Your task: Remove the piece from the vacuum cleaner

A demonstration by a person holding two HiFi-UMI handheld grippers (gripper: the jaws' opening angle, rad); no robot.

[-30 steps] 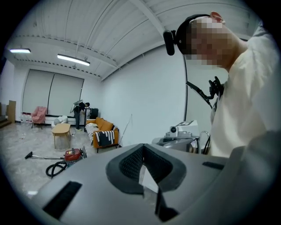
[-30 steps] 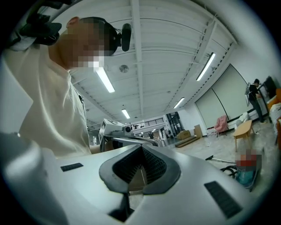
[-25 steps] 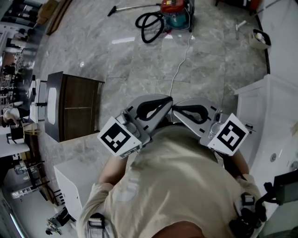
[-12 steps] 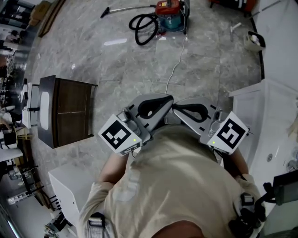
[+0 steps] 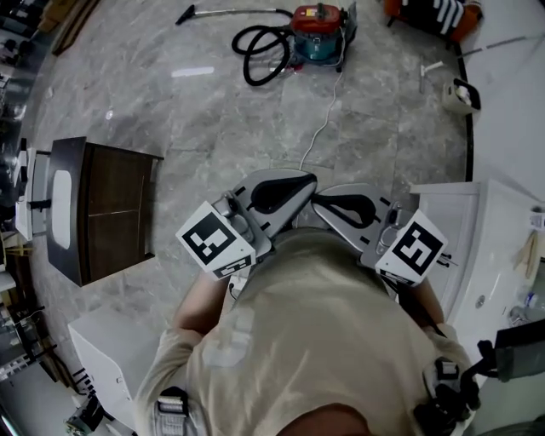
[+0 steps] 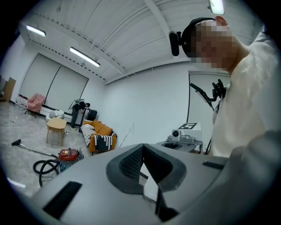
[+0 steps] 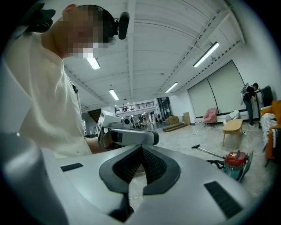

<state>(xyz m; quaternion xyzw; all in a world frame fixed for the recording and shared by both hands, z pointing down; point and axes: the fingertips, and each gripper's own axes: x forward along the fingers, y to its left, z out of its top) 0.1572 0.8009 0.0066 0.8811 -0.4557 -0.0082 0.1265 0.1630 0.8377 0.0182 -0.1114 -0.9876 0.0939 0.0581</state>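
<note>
**Figure. Approach to the vacuum cleaner, seen from the head and from both grippers.**

The left gripper (image 6: 143, 151) and the right gripper (image 7: 141, 151) are held level, close in front of the person's chest. Each is clenched, with its ribbed pads pressed together and nothing between them. The task's thing, a red-and-teal canister vacuum cleaner (image 5: 319, 24), stands on the grey marble floor (image 5: 221, 111), well apart from both grippers and straight ahead of them. Its black hose (image 5: 264, 55) lies coiled beside it, and the wand (image 5: 234, 12) runs away to the left. Which piece is to come off cannot be told from here.

Likely hazards:
- The white cord (image 5: 324, 119) trails across the floor between the person and the canister, where a foot could catch it and tug the machine.
- A clenched gripper would only push the piece away, so the jaws must part before contact.
- A one-sided pull would probably drag the canister rather than free the piece. One gripper should steady the body.

Count: two grippers, each with one marker cube (image 5: 213, 243); one vacuum cleaner, one hose, one wand and one cord; one dark wooden cabinet (image 5: 119, 209).
</note>
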